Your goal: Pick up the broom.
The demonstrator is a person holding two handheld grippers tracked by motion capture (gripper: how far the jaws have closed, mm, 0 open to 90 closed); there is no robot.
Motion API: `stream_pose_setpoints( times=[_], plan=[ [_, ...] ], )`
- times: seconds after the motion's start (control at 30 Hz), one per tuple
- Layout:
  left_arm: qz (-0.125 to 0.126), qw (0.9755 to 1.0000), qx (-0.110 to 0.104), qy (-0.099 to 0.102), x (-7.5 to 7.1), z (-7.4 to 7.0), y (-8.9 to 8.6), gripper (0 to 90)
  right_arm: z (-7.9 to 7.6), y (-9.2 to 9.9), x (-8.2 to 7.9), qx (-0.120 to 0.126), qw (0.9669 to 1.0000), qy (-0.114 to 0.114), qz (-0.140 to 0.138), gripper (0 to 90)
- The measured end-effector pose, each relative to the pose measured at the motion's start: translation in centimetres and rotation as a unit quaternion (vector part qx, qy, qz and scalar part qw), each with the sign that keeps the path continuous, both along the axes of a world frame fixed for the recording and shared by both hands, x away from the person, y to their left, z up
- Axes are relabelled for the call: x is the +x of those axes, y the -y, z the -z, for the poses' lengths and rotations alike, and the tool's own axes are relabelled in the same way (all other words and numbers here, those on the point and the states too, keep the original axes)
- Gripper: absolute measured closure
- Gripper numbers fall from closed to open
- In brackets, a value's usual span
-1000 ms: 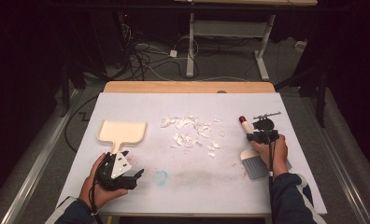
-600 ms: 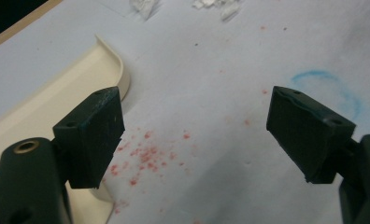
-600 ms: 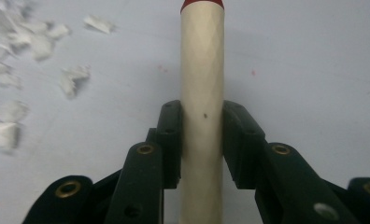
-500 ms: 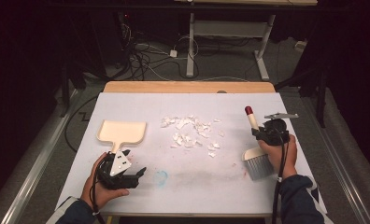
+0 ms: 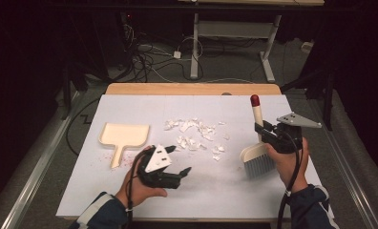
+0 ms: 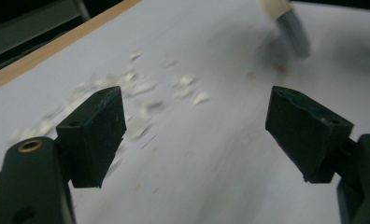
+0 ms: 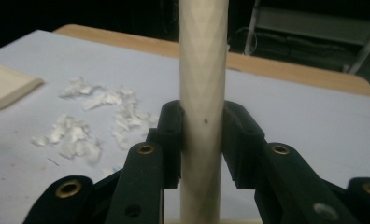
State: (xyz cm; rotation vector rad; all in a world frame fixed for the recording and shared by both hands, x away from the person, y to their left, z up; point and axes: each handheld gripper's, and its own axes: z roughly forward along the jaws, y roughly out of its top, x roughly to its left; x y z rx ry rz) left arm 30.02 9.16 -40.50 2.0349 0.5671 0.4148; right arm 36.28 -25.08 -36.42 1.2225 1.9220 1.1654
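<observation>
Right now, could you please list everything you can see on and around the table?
brush: one, cream handle with red tip, grey bristles, right side of the table, held upright
dustpan: one, cream, left side of the table, lying flat
paper scraps: a scattered pile, white, middle of the table
table: one, white top with a wooden far edge
cables: several, dark and white, on the floor beyond the table
desk frame: one, white legs, behind the table
left hand-held gripper: one, black, jaws open and holding nothing, near front left
right hand-held gripper: one, black, jaws shut on the brush handle
hands: two, dark sleeves with white stripes, coming in from the bottom edge
</observation>
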Motion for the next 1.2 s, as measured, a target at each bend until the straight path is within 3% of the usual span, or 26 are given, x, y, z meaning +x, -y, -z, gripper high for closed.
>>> stream_pose_setpoints(
  times=[0.07,0.17,0.27,0.33,0.4,0.6,0.67,0.73,0.9,0.97,1.03,1.13,1.2],
  plan=[
    [0.02,0.9992,-0.026,-0.022,0.0,-0.6,2.0,22.0,-0.5,-1.0,-0.8,0.0,0.9998,0.02,-0.006,71.1],
    [0.052,0.9957,-0.061,-0.048,-0.1,-1.2,4.7,22.8,-1.0,-2.5,-1.9,0.005,0.9992,0.035,-0.02,71.0],
    [0.052,0.9956,-0.059,-0.051,0.0,-1.2,6.9,25.3,-1.2,-3.9,-2.6,0.001,0.9984,0.037,-0.041,71.0],
    [0.05,0.9957,-0.059,-0.051,0.2,-1.0,7.4,26.6,-1.3,-4.8,-3.2,0.002,0.9976,0.044,-0.052,71.0],
    [0.05,0.9951,-0.058,-0.062,0.7,-0.3,8.5,30.6,-1.4,-5.6,-3.9,0.003,0.9967,0.056,-0.058,71.0],
    [0.049,0.9952,-0.065,-0.055,1.3,0.3,8.3,46.8,-1.5,-7.5,-5.4,0.009,0.9938,0.075,-0.082,70.9],
    [0.049,0.9956,-0.063,-0.049,1.4,0.5,7.9,54.2,-1.6,-8.0,-5.7,0.013,0.9931,0.071,-0.092,70.9],
    [0.051,0.9964,-0.058,-0.036,1.5,0.6,7.5,57.5,-1.6,-8.4,-6.0,0.017,0.9922,0.076,-0.097,70.8],
    [0.055,0.9967,-0.046,-0.037,2.1,0.5,6.5,62.5,-1.8,-8.2,-6.3,0.024,0.9899,0.074,-0.119,70.1],
    [0.062,0.9967,-0.039,-0.035,2.3,0.3,6.0,63.8,-1.8,-7.9,-6.3,0.026,0.987,0.073,-0.141,69.1],
    [0.066,0.997,-0.028,-0.029,2.2,0.0,5.5,65.4,-2.1,-7.4,-6.3,0.029,0.9819,0.071,-0.173,66.3],
    [0.084,0.9961,-0.01,-0.024,2.0,-0.3,4.6,65.5,-2.3,-6.9,-6.1,-0.002,0.9707,0.049,-0.235,58.8],
    [0.095,0.9952,0.01,-0.023,1.8,-0.5,4.1,65.5,-2.2,-6.2,-6.3,-0.018,0.9644,0.066,-0.256,56.3]
  ],
)
